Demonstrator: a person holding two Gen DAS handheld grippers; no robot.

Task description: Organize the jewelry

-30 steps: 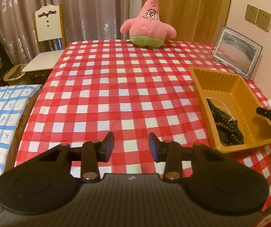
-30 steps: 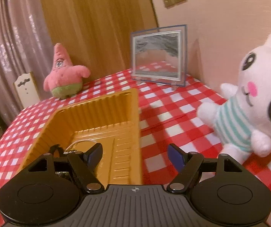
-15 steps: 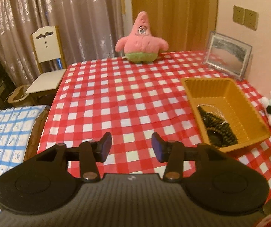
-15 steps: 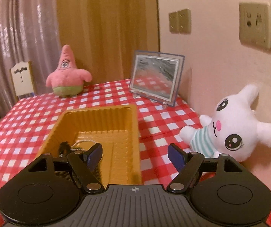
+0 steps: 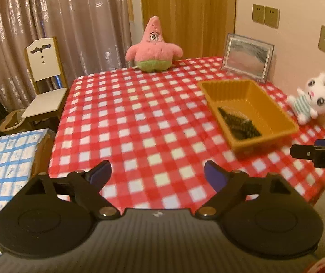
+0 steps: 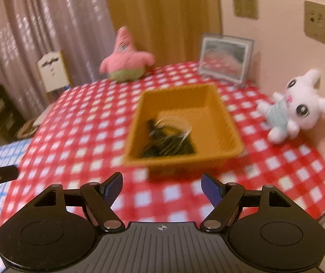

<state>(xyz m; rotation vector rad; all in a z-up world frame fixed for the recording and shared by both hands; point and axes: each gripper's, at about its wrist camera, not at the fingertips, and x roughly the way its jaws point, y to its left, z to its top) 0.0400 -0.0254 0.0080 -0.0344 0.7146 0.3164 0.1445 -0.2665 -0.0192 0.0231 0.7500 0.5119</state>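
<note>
An orange plastic tray (image 5: 273, 109) (image 6: 210, 100) sits on the right side of the red-checked table. Dark beaded jewelry (image 5: 238, 125) (image 6: 169, 143) and a thin silver chain (image 6: 180, 122) lie inside it. My left gripper (image 5: 157, 174) is open and empty, held above the table's near edge, left of the tray. My right gripper (image 6: 161, 185) is open and empty, held back from the tray's near wall. Part of the right gripper shows at the right edge of the left wrist view (image 5: 319, 153).
A pink star plush (image 5: 154, 45) stands at the table's far edge. A framed picture (image 5: 247, 55) leans on the wall. A white bunny plush (image 5: 311, 97) lies right of the tray. A white chair (image 5: 45, 84) and a blue-checked surface (image 5: 5, 159) are on the left.
Both grippers have pulled back and risen away from the table and tray. The left gripper's jaws have opened wider. The jewelry stays in the tray.
</note>
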